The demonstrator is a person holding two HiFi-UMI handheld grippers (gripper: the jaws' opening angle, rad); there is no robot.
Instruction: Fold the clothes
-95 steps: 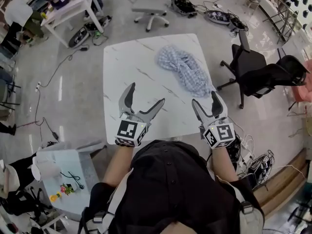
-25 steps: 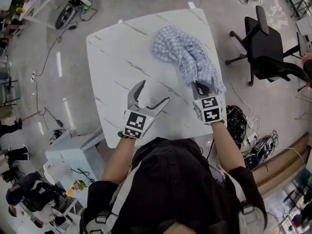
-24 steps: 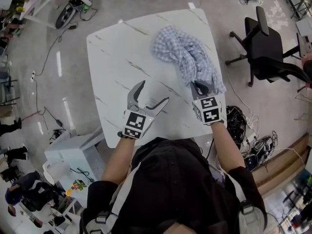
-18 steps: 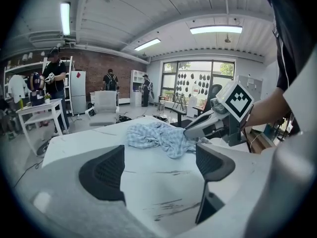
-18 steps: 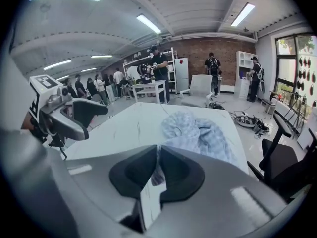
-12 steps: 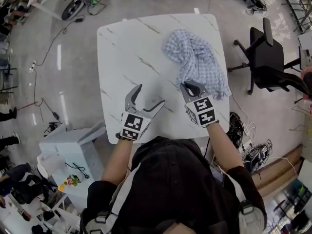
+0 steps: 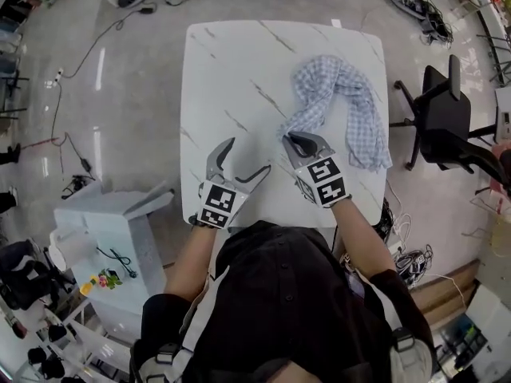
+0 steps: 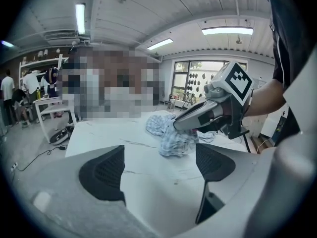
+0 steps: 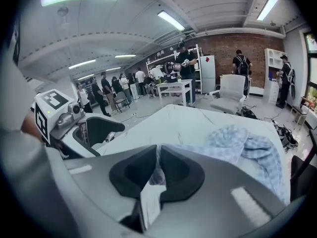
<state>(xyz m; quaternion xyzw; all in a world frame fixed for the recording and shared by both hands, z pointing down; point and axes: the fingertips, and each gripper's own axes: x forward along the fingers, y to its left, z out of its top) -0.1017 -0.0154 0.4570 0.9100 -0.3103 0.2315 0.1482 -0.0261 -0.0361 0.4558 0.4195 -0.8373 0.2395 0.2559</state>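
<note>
**Right gripper pinching the checked garment, left gripper gaping empty**

The right gripper (image 9: 157, 175) is holding its jaws almost together on an edge of the checked garment (image 7: 343, 94). The thin blue-and-white fabric is being squeezed flat between the two dark pads. From that pinch a stretched strip of fabric is running away to the crumpled bulk of the garment. The bulk is lying on the far right part of the white marble-patterned table (image 7: 231, 62), and one end is reaching the table's right edge.

The left gripper (image 7: 247, 156) is hovering over the near part of the table, just beside the right one, with its jaws standing wide apart. Nothing is sitting between them; only bare tabletop is showing in the gap. Whether its tips are touching the tabletop is not clear. The garment is lying ahead of it and to its right, apart from both pads.

The tabletop between the left gripper and the garment is lying open, with nothing standing in the way. A black office chair (image 7: 443, 110) is standing close to the table's right side, with cables (image 7: 411, 258) trailing on the floor near it. A white cabinet (image 7: 104, 222) is sitting to the left of the person. Farther back, several people (image 9: 185, 63) are standing around a white desk (image 9: 173, 88).
</note>
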